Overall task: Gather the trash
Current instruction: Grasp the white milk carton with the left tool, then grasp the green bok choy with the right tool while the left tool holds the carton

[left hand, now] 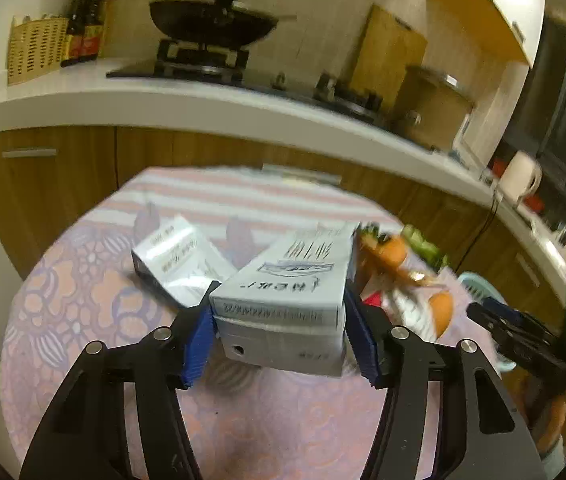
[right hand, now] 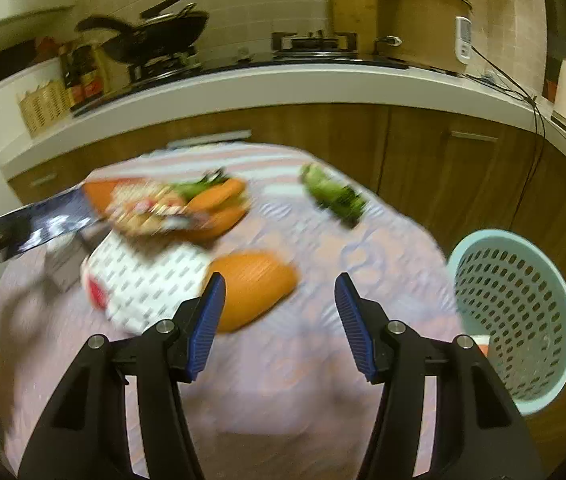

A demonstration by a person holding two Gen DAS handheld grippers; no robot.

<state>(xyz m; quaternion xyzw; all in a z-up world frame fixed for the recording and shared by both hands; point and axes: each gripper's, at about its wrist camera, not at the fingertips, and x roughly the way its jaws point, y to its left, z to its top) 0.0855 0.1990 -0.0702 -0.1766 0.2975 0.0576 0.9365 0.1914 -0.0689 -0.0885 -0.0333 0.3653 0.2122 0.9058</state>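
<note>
Left gripper point(left hand: 279, 316) jaws tight on blurred, unreadable-print grey carton point(left hand: 287, 300).

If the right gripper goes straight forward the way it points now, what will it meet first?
Probably the table cloth. The right gripper is open with nothing between its fingers, and bare cloth lies ahead. The orange packet sits just left of that line, near the left finger, so it might be brushed; depth is unclear.
</note>
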